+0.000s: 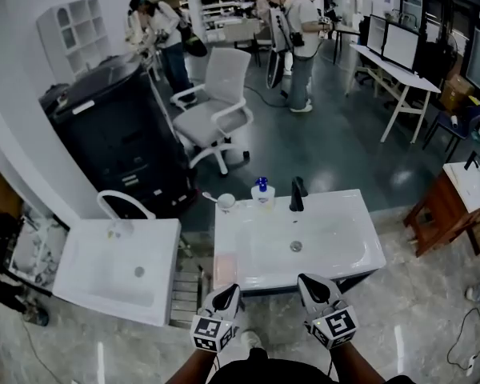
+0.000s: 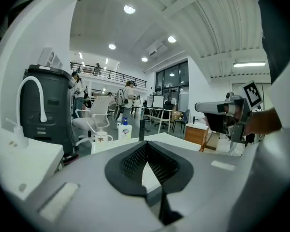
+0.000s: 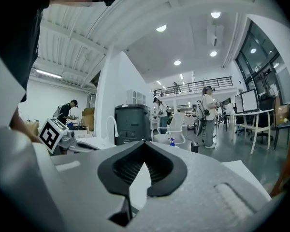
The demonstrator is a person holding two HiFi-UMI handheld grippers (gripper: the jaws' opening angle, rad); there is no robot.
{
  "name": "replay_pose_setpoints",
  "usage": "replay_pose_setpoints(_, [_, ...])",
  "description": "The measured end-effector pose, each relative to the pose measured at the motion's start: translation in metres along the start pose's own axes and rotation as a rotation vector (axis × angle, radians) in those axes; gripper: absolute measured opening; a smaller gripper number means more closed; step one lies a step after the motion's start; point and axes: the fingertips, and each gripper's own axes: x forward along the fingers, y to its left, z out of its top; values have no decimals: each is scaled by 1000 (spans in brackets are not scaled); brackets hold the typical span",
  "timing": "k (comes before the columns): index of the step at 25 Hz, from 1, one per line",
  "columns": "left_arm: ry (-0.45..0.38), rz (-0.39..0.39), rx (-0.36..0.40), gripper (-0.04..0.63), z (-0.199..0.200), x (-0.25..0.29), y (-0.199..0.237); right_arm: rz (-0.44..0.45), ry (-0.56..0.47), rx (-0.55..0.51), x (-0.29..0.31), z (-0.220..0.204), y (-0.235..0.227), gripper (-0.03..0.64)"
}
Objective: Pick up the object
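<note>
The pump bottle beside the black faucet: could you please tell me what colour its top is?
Blue top on a white bottle; clearest in the head view.

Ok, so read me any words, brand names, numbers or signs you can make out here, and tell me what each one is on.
Nothing here reads as clear text.
Soap bottle label: print too small and blurred to read.
Mug: a small dark mark, not legible as letters.
Marker cubes: black-and-white square patterns, no words or numbers.
Dark cabinet: pale strip on top, unreadable.
</note>
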Motion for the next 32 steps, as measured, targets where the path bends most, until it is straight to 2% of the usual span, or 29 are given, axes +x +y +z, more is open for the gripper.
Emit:
replay_pose_setpoints(3, [5, 6, -12, 18, 2, 8, 20, 0, 36, -7, 21, 1, -3, 3])
replay_pose_setpoints(11, [4, 11, -17, 18, 1, 25, 58, -3, 10, -26, 68, 2, -6, 3])
replay_pose_setpoints(16, [22, 18, -17, 18, 0, 30, 69, -4, 2, -18, 83, 0, -9, 3])
replay_pose_setpoints(28, [68, 95, -48, 20, -14, 44, 82, 60, 41, -8, 106, -8, -18, 3])
replay_pose_setpoints(32, [99, 134, -53, 69, -23, 49, 85, 77, 63, 2, 108, -18, -24, 3])
